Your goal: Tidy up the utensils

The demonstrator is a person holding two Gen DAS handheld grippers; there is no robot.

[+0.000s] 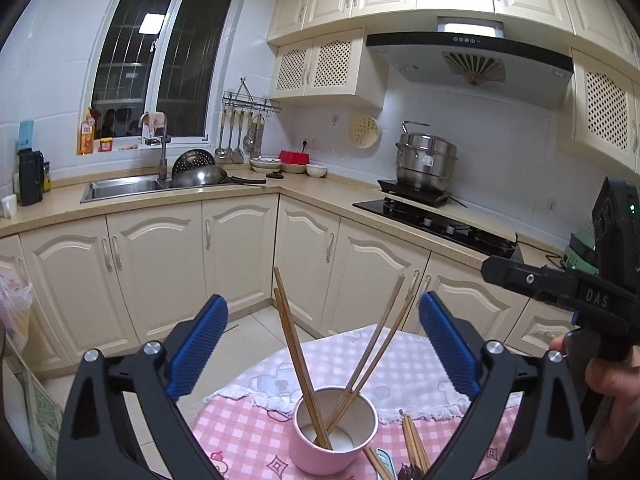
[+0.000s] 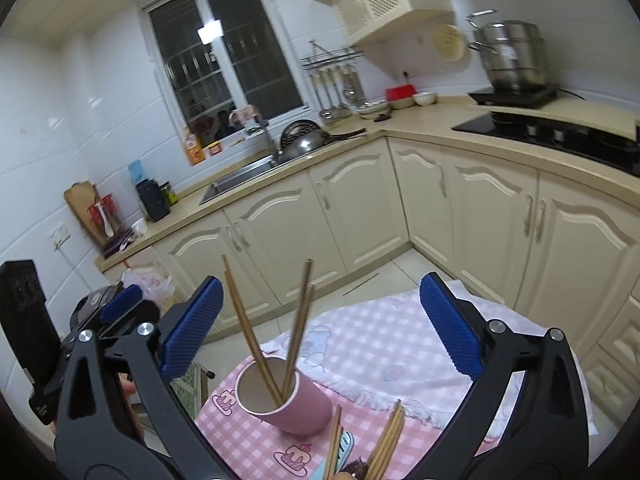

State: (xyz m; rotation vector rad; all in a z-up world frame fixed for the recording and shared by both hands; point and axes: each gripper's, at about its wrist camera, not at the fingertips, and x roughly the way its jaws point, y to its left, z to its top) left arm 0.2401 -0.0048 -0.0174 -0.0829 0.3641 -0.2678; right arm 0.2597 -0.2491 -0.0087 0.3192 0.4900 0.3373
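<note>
Left gripper (image 1: 322,344) gapes above pink cup (image 1: 334,446), seemingly clear.

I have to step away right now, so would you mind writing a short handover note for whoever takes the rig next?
Left gripper: open, empty, above the pink cup.
Right gripper: open, empty, also facing the cup.
Done: four chopsticks in the cup, leaning against its rim.
Left: loose chopsticks on the tablecloth beside the cup; their near ends are cut off by the frame, so the count is unclear.
Next, probably: pick those up and drop them in the cup.
</note>
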